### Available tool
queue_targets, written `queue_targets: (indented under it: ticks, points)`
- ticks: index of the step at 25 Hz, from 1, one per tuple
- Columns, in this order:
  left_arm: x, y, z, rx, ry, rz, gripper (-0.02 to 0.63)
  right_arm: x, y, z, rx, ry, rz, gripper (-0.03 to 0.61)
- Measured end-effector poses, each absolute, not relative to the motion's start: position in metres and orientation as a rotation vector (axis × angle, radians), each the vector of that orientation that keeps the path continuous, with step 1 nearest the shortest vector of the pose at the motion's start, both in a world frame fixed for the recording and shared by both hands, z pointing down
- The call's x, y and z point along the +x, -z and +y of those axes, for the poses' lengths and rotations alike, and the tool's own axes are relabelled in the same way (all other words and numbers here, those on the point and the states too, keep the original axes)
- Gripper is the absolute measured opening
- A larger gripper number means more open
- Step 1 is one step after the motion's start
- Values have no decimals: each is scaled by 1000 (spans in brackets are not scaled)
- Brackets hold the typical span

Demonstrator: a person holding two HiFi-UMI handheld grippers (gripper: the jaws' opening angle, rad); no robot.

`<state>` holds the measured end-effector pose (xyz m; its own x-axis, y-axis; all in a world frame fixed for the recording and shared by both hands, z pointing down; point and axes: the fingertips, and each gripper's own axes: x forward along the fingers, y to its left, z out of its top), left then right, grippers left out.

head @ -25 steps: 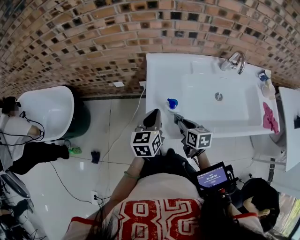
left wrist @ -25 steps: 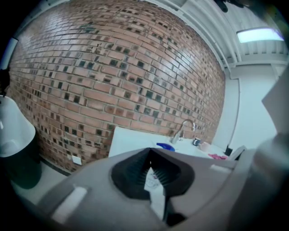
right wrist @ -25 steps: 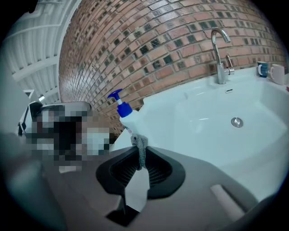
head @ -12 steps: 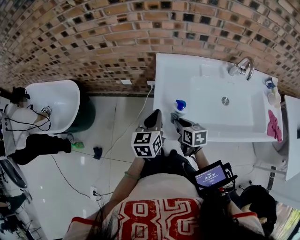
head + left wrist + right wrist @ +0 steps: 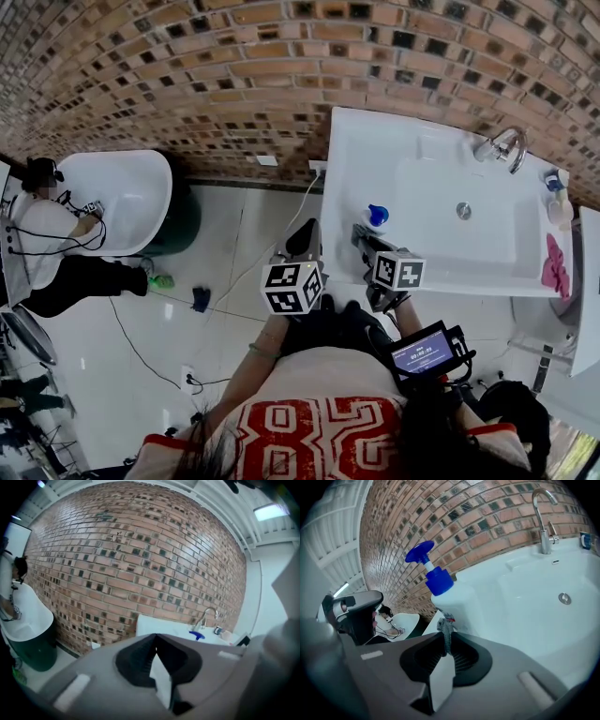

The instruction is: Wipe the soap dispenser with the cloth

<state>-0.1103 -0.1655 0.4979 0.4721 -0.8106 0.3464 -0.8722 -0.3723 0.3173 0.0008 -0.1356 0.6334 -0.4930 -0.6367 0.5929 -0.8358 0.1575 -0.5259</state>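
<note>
The soap dispenser point(image 5: 377, 218), a white bottle with a blue pump, stands on the left rim of the white sink point(image 5: 352, 178). In the right gripper view the soap dispenser point(image 5: 449, 600) rises just beyond my jaws. My right gripper point(image 5: 446, 637) is shut on a small grey cloth point(image 5: 446, 629) that pokes up between the jaw tips, close to the bottle's base. From the head view my right gripper point(image 5: 360, 232) sits just left of and below the dispenser. My left gripper point(image 5: 307, 231) hangs over the floor left of the sink. In its own view the left gripper point(image 5: 156, 637) is shut with nothing held.
A chrome faucet point(image 5: 502, 146) stands at the sink's back right. A second bottle point(image 5: 559, 202) and a pink cloth point(image 5: 555, 266) lie on the right rim. A second white basin point(image 5: 117, 211) and a person point(image 5: 56, 267) are at the far left. Cables point(image 5: 141, 352) cross the tiled floor.
The head view has swung, so the sink and dispenser now sit further right in it. Both grippers keep about the same places, and the dispenser now stands right of my right gripper's tip.
</note>
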Motion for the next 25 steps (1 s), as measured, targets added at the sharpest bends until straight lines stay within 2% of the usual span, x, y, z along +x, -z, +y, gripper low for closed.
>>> queue_targets:
  ticks: [16, 25]
  points:
    - [-61, -497, -169, 2329, -151, -1263, 3, 69, -634, -98, 1596, -1300, -2078, 46]
    - [-59, -495, -163, 2361, -168, -1253, 3, 34, -625, -100, 1476, -1289, -2147, 46]
